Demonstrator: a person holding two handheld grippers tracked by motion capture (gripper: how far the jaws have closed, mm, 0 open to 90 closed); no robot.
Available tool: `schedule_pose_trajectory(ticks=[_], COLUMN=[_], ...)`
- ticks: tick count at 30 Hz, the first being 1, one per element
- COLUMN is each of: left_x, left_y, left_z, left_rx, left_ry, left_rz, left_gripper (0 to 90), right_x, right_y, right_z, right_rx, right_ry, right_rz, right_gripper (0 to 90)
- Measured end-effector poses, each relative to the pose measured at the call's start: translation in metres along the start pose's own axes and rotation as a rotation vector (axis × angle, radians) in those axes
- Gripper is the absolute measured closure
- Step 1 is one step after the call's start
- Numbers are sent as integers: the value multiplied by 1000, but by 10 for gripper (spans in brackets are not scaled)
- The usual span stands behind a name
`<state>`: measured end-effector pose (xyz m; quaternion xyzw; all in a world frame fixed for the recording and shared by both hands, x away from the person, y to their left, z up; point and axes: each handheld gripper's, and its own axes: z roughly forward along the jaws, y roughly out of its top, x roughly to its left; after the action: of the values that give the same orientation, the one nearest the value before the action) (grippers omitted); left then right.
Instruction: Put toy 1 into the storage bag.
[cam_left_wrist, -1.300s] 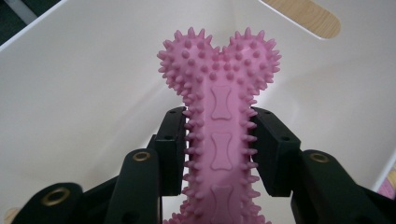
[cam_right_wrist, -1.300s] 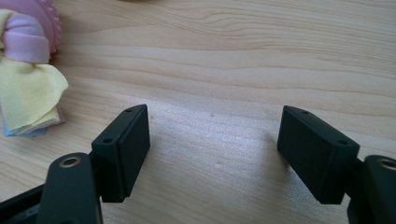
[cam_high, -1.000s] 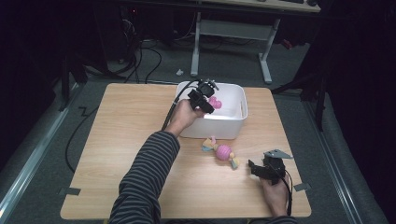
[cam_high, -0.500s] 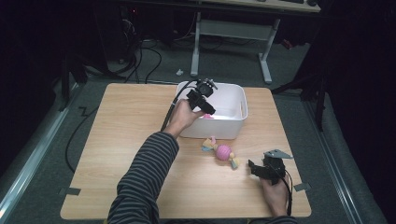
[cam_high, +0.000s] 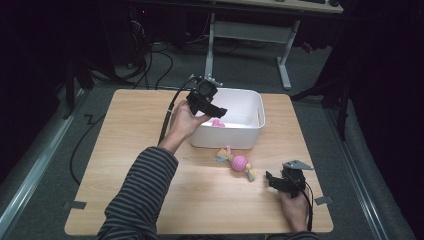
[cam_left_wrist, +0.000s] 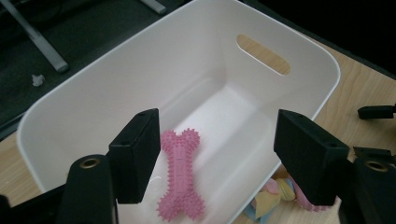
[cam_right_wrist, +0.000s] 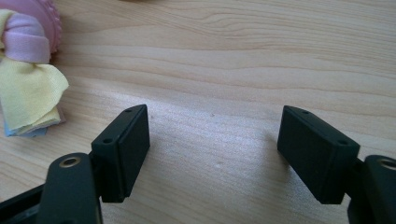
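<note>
On the wooden desk (cam_high: 150, 200), the left hand-held gripper (cam_left_wrist: 217, 154), jaws just spread and empty above the pink bone (cam_left_wrist: 180, 173) in the white bin (cam_high: 252, 132), risks clipping the rim, while the right hand-held gripper (cam_right_wrist: 212, 151) rests spread.

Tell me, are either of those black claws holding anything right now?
No. The left gripper hangs open above the pink bone in the white bin; the right gripper is open, empty.
</note>
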<state>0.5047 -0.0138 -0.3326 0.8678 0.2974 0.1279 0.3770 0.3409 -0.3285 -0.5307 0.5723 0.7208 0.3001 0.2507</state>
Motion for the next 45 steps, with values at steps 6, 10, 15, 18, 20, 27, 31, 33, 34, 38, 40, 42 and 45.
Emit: schedule_pose_trajectory(ticks=[6,10,15,18,20,27,31,33,34,38,40,42,45], left_x=[6,12,18,20,22,26,27,28,28,28,27,27,27], left_y=[-11,-19,-29,-36,-40,-56,-64,-67,-69,-75,-79,-83,-88], left_z=[-26,-39,-53,-59,-63,-72,-79,-82,-84,-89,-92,-96,-100], left_rx=[-58,-77,-96,-102,-103,-117,-134,-141,-146,-136,-146,-156,-163], left_ry=[17,34,34,34,37,42,44,49,48,62,62,64,66], left_rz=[-15,-30,-53,-62,-65,-87,-99,-102,-105,-103,-106,-110,-115], left_gripper=[322,327,326,325,322,314,308,308,308,300,300,300,300], right_x=[0,0,0,0,0,0,0,0,0,0,0,0,0], right_y=[0,0,0,0,0,0,0,0,0,0,0,0,0], right_z=[0,0,0,0,0,0,0,0,0,0,0,0,0], right_rx=[-1,-1,0,1,1,1,1,1,1,2,1,2,2], right_ry=[0,1,2,2,2,1,1,2,2,2,2,2,2], right_rz=[-3,-5,-3,-3,-3,-1,0,0,-1,-1,-1,-1,0], right_gripper=[256,256,256,256,255,255,256,255,256,255,255,256,256])
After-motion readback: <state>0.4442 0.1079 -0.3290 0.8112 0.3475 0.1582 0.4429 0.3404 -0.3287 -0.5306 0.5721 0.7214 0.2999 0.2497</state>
